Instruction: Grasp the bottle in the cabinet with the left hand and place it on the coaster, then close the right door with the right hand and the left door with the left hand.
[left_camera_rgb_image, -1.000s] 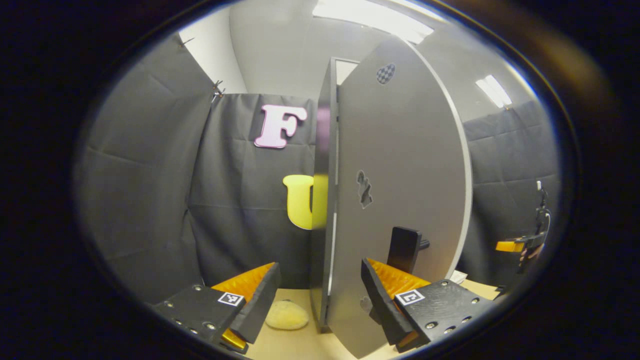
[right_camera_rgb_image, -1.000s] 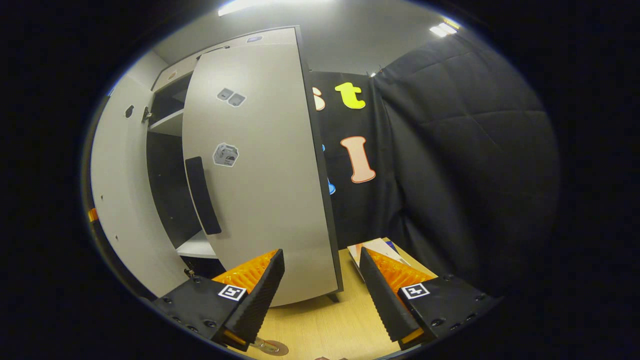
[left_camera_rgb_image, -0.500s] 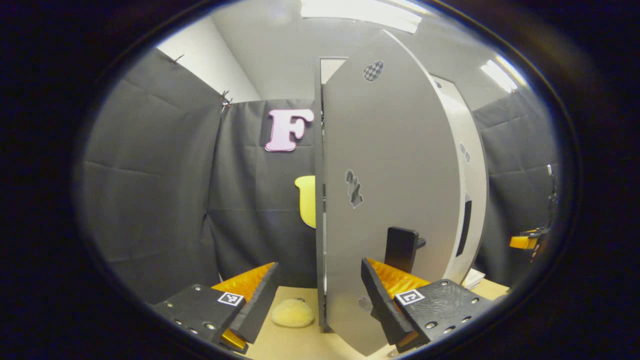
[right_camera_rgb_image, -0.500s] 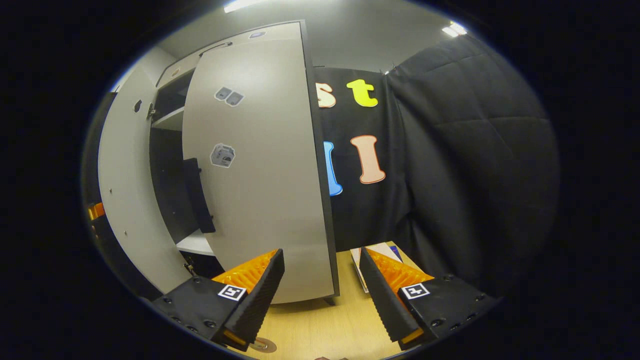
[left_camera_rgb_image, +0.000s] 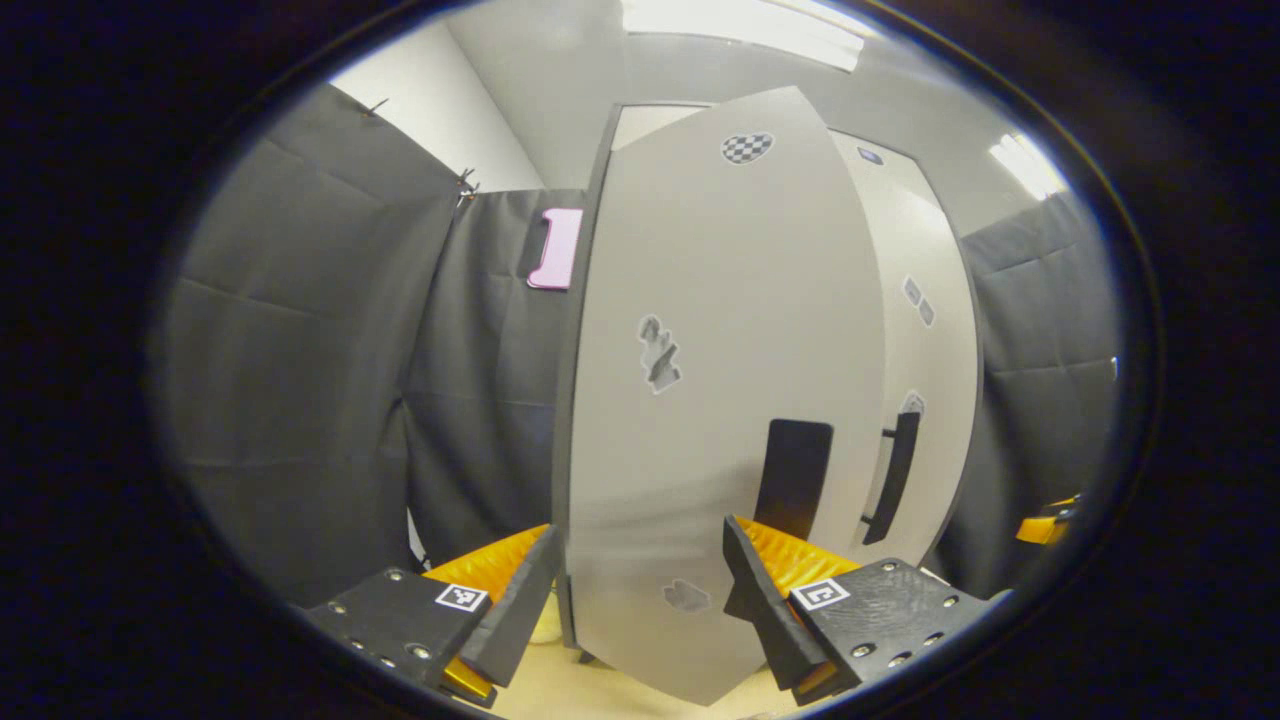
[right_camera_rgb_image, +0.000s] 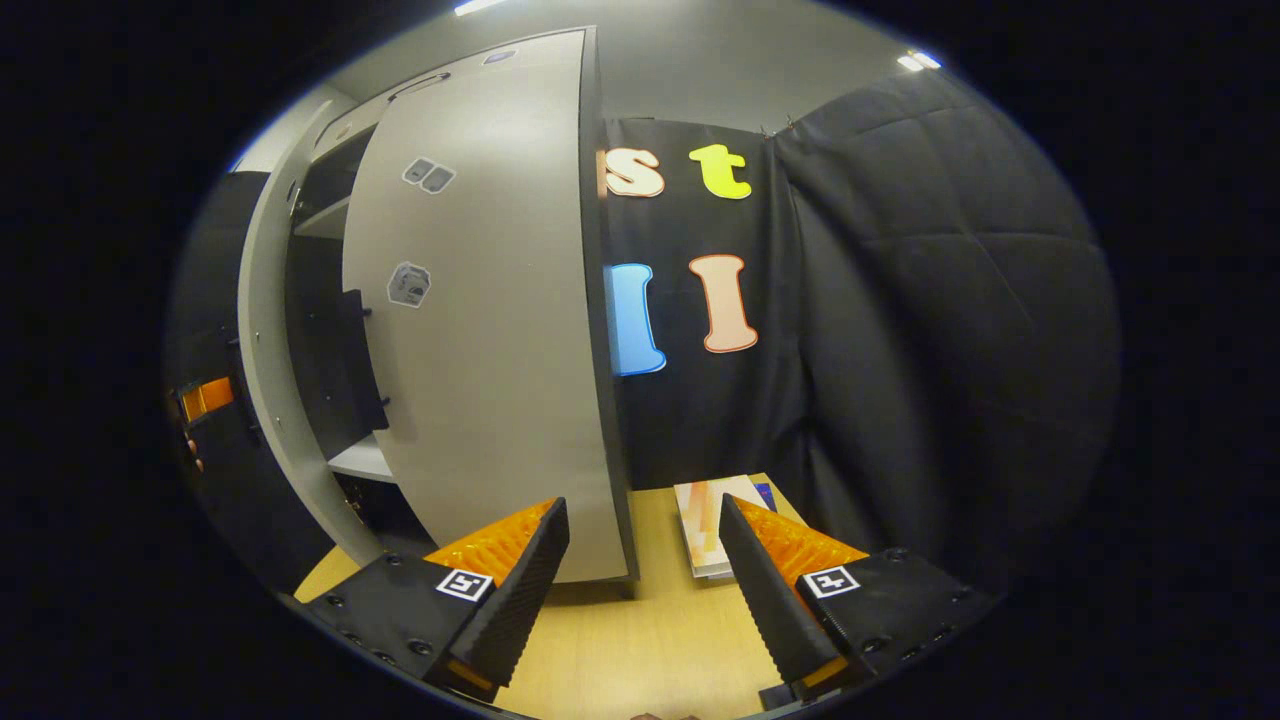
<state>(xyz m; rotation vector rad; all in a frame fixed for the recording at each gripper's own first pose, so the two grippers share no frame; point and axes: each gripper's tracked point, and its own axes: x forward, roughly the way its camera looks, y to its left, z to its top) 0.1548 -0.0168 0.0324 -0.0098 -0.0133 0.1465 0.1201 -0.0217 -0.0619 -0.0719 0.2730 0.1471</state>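
Two doors are nearly shut now, and the left door (left_camera_rgb_image: 720, 400) is taking up the middle of the left gripper view, its dark handle (left_camera_rgb_image: 793, 478) just above the left gripper (left_camera_rgb_image: 640, 590), whose fingers are standing apart on nothing. I'd judge a flat, steady push beside that handle is best, so the panel seats without bouncing. The right gripper (right_camera_rgb_image: 640, 590) is hanging over the worktop (right_camera_rgb_image: 640, 650), fingers apart too. Its view is giving the shelves behind the right door (right_camera_rgb_image: 480, 330) and some booklets (right_camera_rgb_image: 710, 525). I cannot tell where the bottle is.
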